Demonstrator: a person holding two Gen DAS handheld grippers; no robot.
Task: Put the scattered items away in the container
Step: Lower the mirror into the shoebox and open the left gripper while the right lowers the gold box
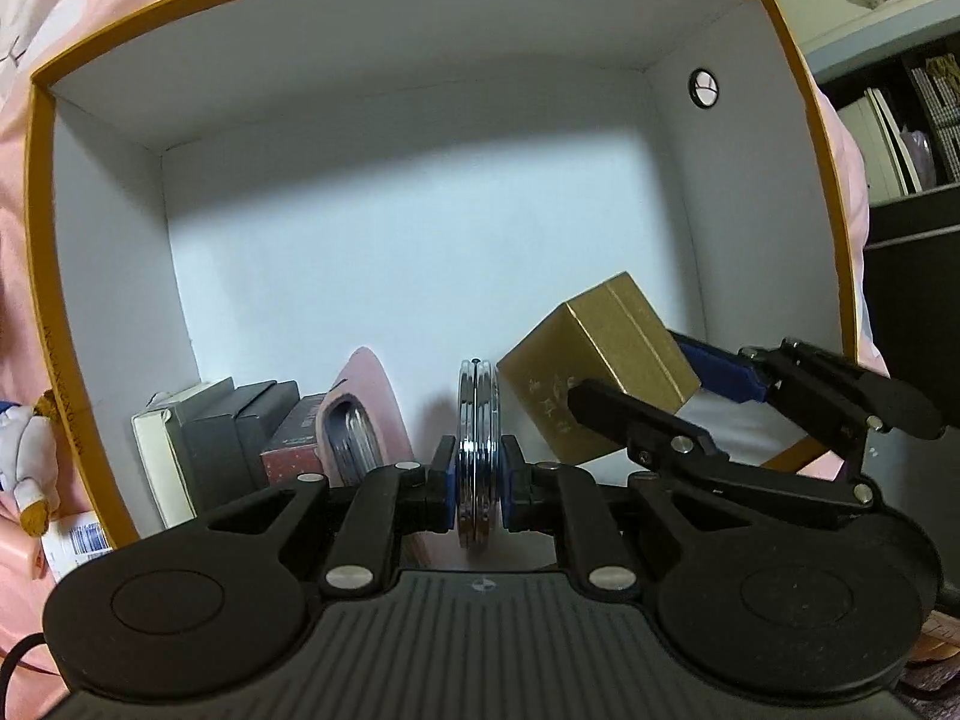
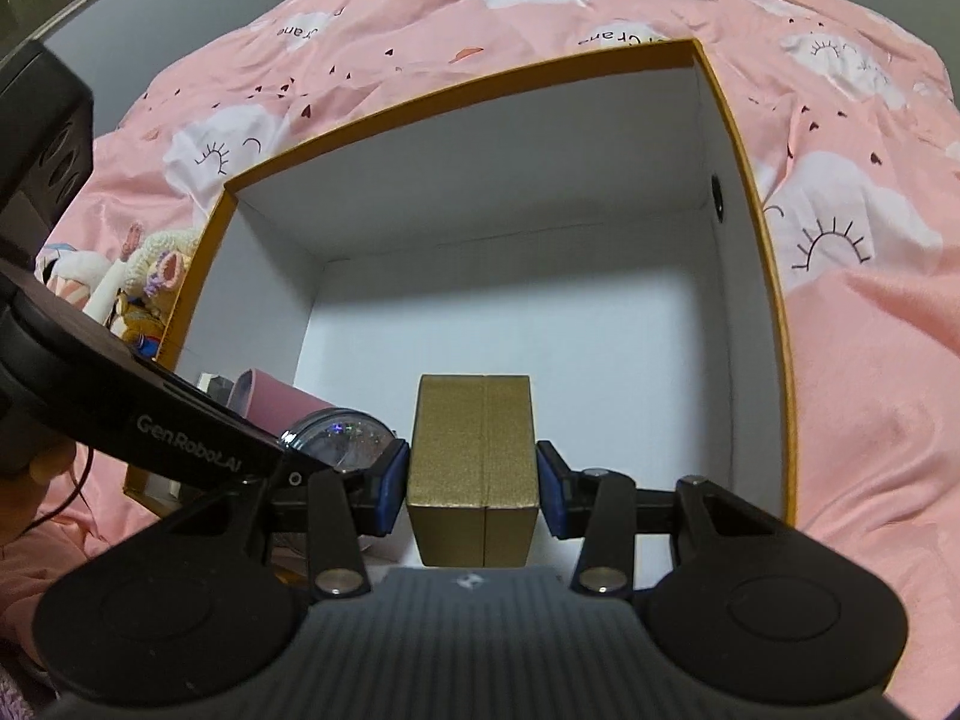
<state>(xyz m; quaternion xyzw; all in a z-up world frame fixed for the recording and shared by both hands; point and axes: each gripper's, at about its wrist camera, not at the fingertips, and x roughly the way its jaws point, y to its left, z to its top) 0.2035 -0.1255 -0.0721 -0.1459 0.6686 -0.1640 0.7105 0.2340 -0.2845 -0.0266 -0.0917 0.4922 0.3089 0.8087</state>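
The landmark is the large orange-rimmed container (image 1: pixel 36 228), white inside, sitting on a pink bedspread (image 2: pixel 852 360) printed with clouds and suns. Both grippers reach down into its near end. The left gripper (image 1: pixel 477 474) has its jaws nearly closed, the blue pads pressed on both faces of a thin chrome-edged round compact (image 1: pixel 477 438) held on edge — it hangs above the container's white floor, near the front wall. The right gripper (image 2: pixel 473 495) stands partly open, its pads clamped on the two sides of a gold box (image 2: pixel 474 468), which is held just to the right of the compact and tilted in the left view, also inside the container. Against the container's left wall by the near corner stand a pink case (image 1: pixel 366 414) and a row of small dark and white boxes (image 1: pixel 228 438). Outside the left wall, on the bedspread, lie soft toys (image 2: pixel 150 276).
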